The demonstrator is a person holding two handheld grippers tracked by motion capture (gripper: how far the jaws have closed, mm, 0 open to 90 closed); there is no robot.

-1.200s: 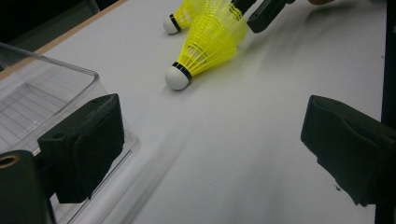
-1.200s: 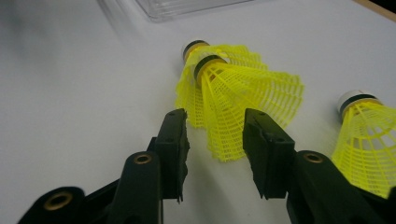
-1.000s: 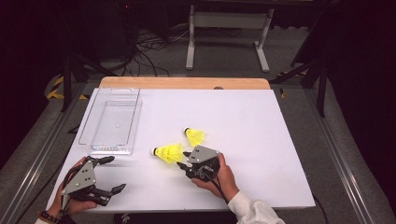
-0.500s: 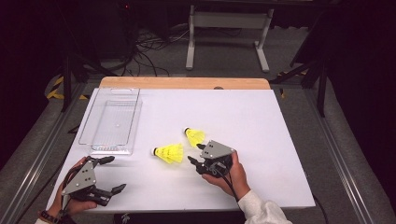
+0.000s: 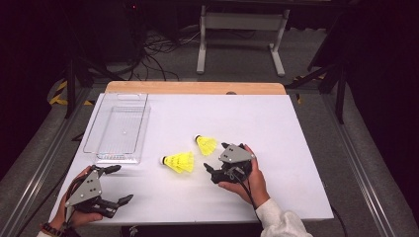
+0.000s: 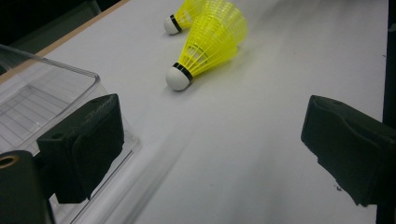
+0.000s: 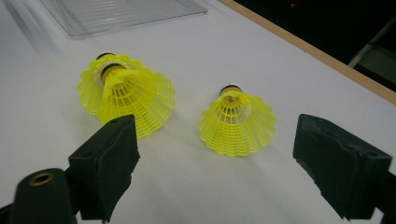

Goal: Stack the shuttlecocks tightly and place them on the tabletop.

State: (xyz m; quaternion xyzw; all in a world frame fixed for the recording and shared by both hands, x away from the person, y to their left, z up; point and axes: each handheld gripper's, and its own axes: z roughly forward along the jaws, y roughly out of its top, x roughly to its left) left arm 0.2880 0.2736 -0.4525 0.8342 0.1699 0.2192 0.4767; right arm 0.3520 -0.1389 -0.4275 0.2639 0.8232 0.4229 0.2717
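place: probably lab | cues: floor cables, metal stand, dark surroundings

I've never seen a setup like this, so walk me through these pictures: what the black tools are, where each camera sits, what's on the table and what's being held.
A person sits at a white table holding a hand-operated two-jaw gripper in each hand; there is no robot arm. The high view looks down from above: the left gripper is at the near left corner, the right gripper near the middle. The other two pictures come from small cameras riding on each gripper, looking out between its black jaws.

On the table lie two yellow shuttlecocks, a nearer one and a farther one, and a clear tray at the left with nothing in it.

Both grippers are open and hold nothing. The right gripper points at the shuttlecocks, close to them but not touching.
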